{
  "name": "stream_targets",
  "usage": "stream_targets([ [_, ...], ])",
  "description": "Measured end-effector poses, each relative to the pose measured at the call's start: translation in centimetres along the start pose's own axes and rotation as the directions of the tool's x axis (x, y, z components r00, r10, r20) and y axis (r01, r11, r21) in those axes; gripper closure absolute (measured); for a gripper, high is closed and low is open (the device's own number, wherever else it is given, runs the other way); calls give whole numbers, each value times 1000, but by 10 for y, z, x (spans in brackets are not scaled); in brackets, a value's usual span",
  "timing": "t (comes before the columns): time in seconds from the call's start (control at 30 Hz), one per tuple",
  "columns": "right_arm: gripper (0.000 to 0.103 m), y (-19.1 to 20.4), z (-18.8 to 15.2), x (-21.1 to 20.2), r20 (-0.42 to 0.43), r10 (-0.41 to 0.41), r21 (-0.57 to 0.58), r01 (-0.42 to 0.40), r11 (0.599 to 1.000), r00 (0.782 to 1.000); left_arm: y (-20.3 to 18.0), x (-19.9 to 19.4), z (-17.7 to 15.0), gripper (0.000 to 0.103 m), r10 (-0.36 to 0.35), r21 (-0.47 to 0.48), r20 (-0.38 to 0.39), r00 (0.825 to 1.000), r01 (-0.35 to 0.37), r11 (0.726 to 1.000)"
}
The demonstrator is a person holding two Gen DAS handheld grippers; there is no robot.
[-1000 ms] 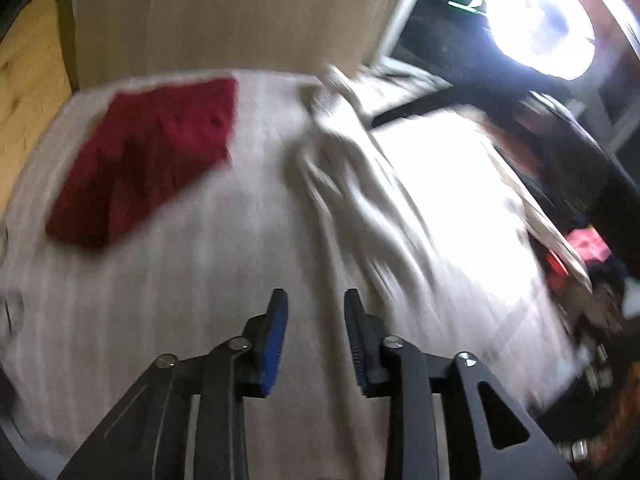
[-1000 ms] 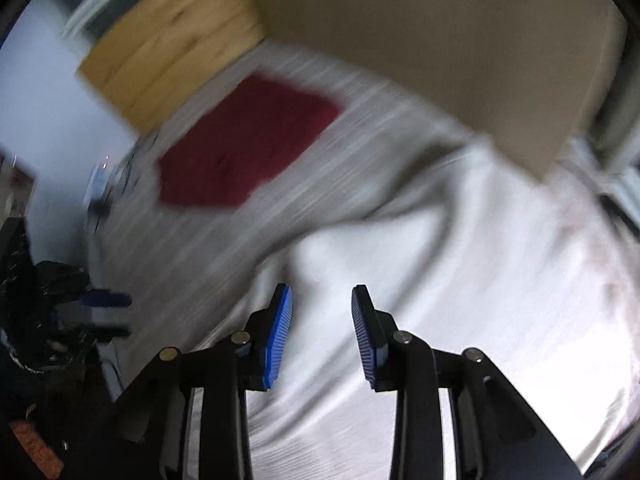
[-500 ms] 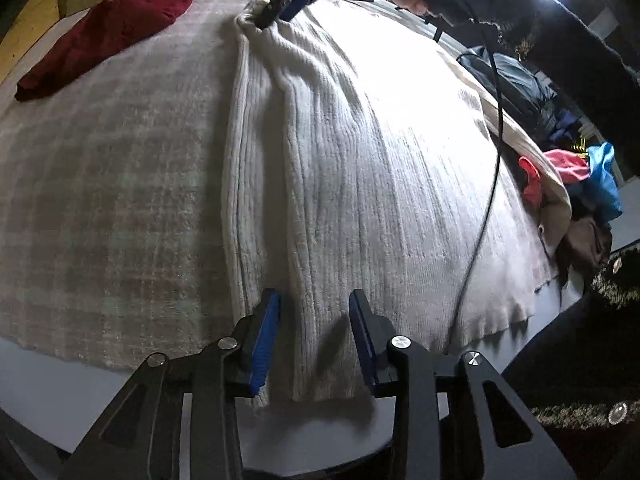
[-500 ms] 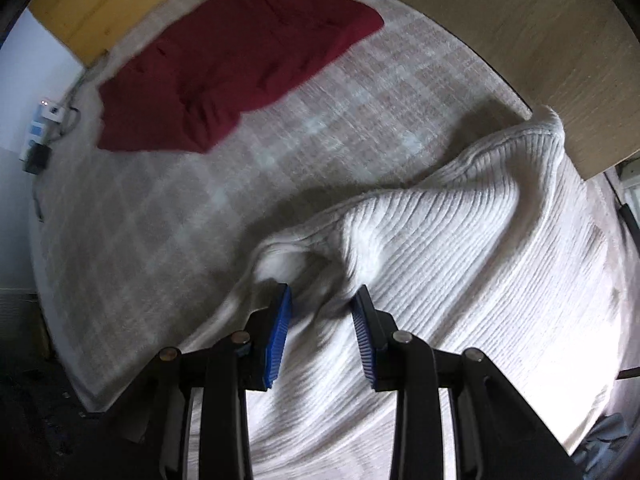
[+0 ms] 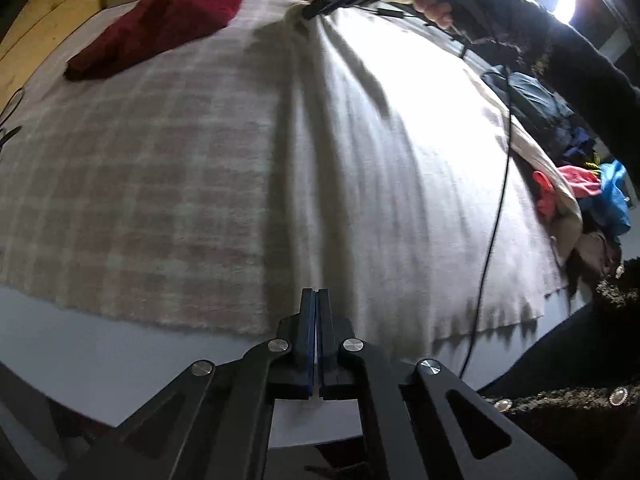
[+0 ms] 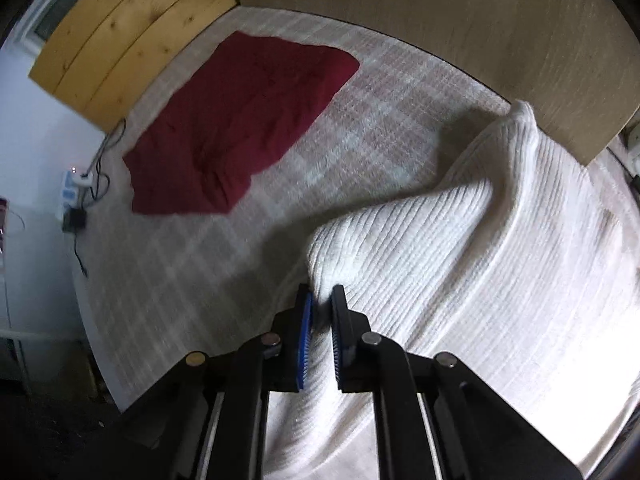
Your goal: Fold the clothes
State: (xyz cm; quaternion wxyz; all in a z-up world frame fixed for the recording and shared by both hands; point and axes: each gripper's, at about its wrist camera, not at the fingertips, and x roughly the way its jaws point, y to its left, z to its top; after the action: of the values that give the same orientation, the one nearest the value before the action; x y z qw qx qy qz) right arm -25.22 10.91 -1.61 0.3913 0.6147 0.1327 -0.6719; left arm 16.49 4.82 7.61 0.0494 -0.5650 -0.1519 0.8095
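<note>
Checked pale blanket [image 5: 152, 184] covers the bed, with a wooden board [image 6: 132, 36] at its far edge and a tan panel [image 6: 440, 24] beside that. On the blanket lies a cream ribbed sweater [image 5: 380, 184], stretched long between the two claws. In the left wrist view the left gripper [image 5: 317, 300] sits at 6 o'clock with its jaws brought fully together at the sweater's near hem; whether cloth is caught between the pads cannot be told, since the tips overlap the hem's edge. From there the sweater runs up toward 12 o'clock, where the right gripper [image 5: 320, 6], held by a hand [image 5: 434, 4] in a dark sleeve, pinches its far end. In the right wrist view the right gripper [image 6: 321, 300] is closing, and a bunched fold of the sweater [image 6: 460, 248] is squeezed between its blue pads [image 6: 305, 320]; the knit spreads away toward 3 o'clock. A dark red garment [image 6: 240, 120] lies flat at 10 to 11 o'clock, well apart from the sweater. A black cable [image 5: 494, 216] hangs across the right side, and coloured clothes [image 5: 584, 192] are heaped past the bed at 3 o'clock.
</note>
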Motion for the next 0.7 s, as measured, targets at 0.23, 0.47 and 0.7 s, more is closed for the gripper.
stream_targets([
  [0.23,90,1,-6,2,-52,-86,-81,82,993,995,-20,8,-1,66,-58,46,-35,998,60,997],
  [0.47,93,-10,-6,-21,-33,-84,-90,81,993,996,-16,14,2,98,-24,46,-46,999,26,999],
  [0.7,93,-30,-2,-38,-21,-29,-57,28,998,999,8,5,-11,96,17,-19,-44,999,-18,1000],
])
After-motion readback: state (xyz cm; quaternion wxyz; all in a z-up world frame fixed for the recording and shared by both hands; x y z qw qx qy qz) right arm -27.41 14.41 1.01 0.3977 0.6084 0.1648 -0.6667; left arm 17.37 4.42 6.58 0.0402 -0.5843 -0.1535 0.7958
